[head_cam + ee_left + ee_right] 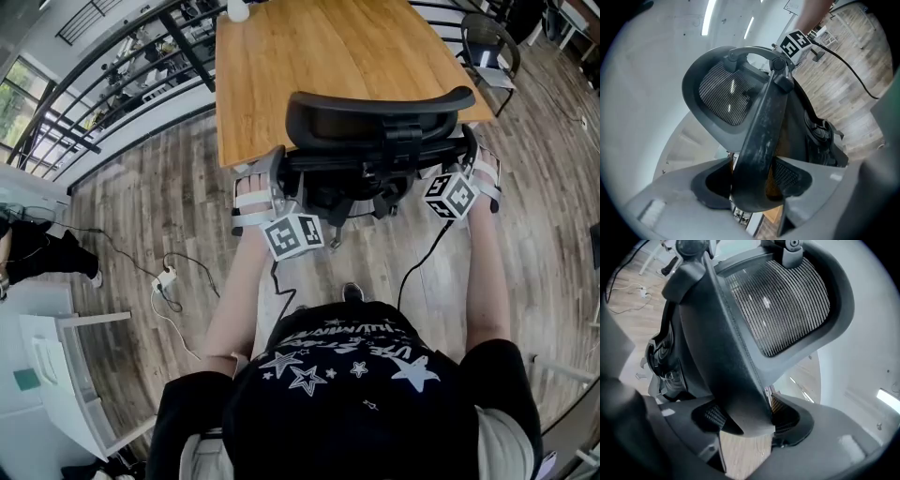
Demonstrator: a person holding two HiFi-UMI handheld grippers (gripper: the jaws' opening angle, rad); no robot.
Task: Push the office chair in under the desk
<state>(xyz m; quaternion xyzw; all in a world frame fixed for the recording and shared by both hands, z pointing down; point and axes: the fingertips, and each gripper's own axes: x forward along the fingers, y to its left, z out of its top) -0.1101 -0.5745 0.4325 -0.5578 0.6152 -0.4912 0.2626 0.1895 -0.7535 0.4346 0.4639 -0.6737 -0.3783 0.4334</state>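
A black office chair (375, 141) with a mesh headrest (380, 108) stands at the near edge of the wooden desk (309, 56), its back toward me. My left gripper (279, 183) is shut on the left bar of the chair's back frame (761, 136), which fills the gap between the pads (790, 176). My right gripper (466, 161) is shut on the right bar of that frame (726, 362). From the left gripper (754, 183) the headrest (724, 96) shows above; from the right gripper (747, 420) it shows too (787, 301). The seat is hidden under the backrest.
Cables and a power strip (167, 278) lie on the wood floor at my left. A white cabinet (56, 375) stands lower left. A second chair (487, 42) is at the desk's far right corner. A railing (112, 66) runs along the far left.
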